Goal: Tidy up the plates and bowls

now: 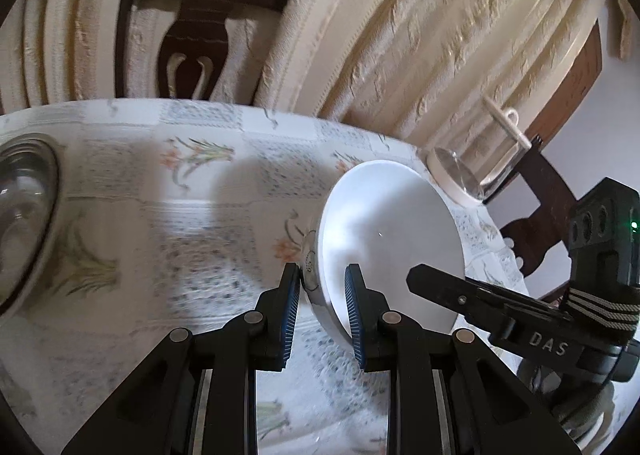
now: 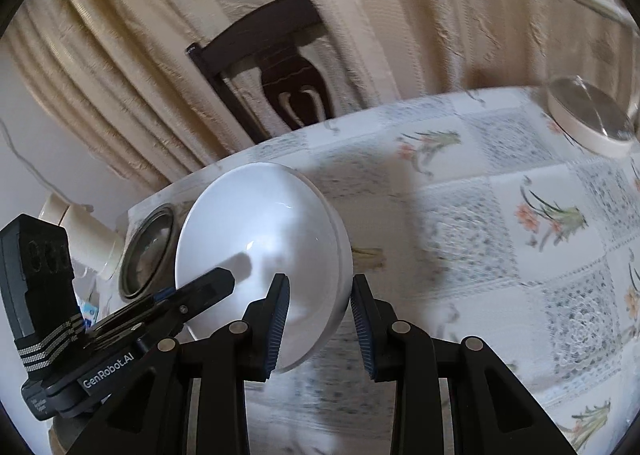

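Observation:
A white bowl (image 1: 392,239) hangs tilted above the flowered tablecloth (image 1: 160,215), its opening turned toward the cameras. My left gripper (image 1: 322,295) is shut on its rim, with one finger outside the wall and one inside. The right gripper (image 1: 440,283) reaches onto the same bowl from the right. In the right wrist view the white bowl (image 2: 260,247) sits between the fingers of my right gripper (image 2: 320,307), shut on the wall. The left gripper (image 2: 212,287) holds the rim from the left.
A glass bowl (image 1: 24,215) (image 2: 148,251) lies at the table's left. A clear glass dish on a cream plate (image 1: 460,175) (image 2: 588,123) stands at the far right. A dark wooden chair (image 1: 192,15) and cream curtains stand behind the table.

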A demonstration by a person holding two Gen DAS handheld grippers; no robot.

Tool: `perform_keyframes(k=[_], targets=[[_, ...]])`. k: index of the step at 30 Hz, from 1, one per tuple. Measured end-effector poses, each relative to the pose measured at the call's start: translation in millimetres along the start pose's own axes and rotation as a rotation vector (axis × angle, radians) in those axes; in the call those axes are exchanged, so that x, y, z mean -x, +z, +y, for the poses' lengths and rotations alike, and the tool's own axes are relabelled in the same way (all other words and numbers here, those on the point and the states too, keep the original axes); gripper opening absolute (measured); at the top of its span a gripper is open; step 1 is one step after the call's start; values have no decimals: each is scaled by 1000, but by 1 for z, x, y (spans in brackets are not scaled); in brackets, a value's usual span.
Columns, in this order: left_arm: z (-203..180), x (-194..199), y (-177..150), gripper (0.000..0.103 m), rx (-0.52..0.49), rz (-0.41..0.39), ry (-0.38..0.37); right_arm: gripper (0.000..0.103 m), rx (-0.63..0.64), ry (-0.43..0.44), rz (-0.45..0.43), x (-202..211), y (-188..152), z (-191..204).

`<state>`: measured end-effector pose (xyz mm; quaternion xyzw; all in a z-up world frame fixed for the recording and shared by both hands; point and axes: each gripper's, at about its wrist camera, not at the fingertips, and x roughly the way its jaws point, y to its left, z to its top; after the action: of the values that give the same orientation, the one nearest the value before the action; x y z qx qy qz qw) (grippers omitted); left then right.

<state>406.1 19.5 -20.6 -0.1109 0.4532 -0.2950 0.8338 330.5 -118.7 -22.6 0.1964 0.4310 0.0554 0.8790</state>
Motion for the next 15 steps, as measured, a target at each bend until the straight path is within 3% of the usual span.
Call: perform_keyframes(k=[15], targets=[[80,98,2,24,119,-197,91,34,157,70,68,-33,6,121]])
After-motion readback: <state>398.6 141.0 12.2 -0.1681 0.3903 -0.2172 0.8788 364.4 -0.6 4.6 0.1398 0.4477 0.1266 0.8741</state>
